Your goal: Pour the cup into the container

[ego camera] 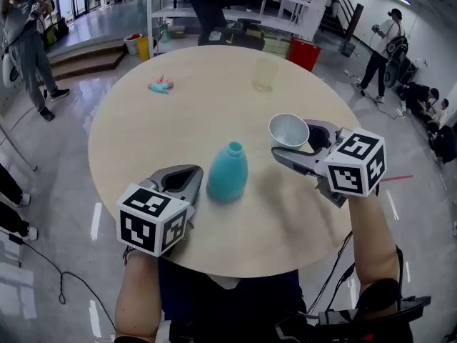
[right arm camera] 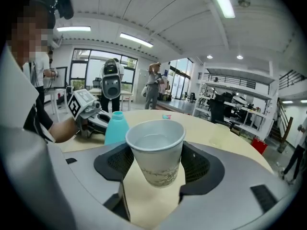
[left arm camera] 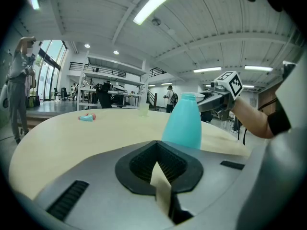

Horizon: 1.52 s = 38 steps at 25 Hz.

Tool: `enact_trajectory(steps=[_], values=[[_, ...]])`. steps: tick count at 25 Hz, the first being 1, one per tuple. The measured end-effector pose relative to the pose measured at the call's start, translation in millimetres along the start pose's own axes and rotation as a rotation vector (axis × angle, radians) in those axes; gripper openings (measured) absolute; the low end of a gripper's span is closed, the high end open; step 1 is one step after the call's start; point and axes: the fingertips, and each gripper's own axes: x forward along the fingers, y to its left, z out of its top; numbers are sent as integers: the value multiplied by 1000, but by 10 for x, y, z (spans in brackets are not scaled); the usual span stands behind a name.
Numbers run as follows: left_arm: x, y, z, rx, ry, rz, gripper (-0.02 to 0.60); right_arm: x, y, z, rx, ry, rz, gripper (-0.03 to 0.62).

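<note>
left gripper (ego camera: 191, 176): fingers pressed together, holding nothing | right gripper (ego camera: 289, 147): fingers pinching upright cup (ego camera: 288, 129), near teal bottle (ego camera: 228, 171)

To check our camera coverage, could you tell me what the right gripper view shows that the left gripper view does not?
Only the right gripper view shows clear liquid inside the paper cup clamped by the right hand-held gripper. Only the left gripper view shows the left hand-held gripper, its jaws together and empty. Both show the teal bottle upright on the round table and a small toy beyond.
</note>
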Motion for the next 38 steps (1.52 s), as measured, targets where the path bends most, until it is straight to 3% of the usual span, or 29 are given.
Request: enact_trajectory(steps=[8,13,38], values=[[-32,-9,9,-2,-4,0,2,-131,-392,-465,237,-101,-81,310],[-32,-5,6,-2,-3,0,2,-69,-504,-687,322,-137,-98,310],[-32,11,-3,-2,-3,-1,2,-36,-183,-828,330,-155,-59,310]])
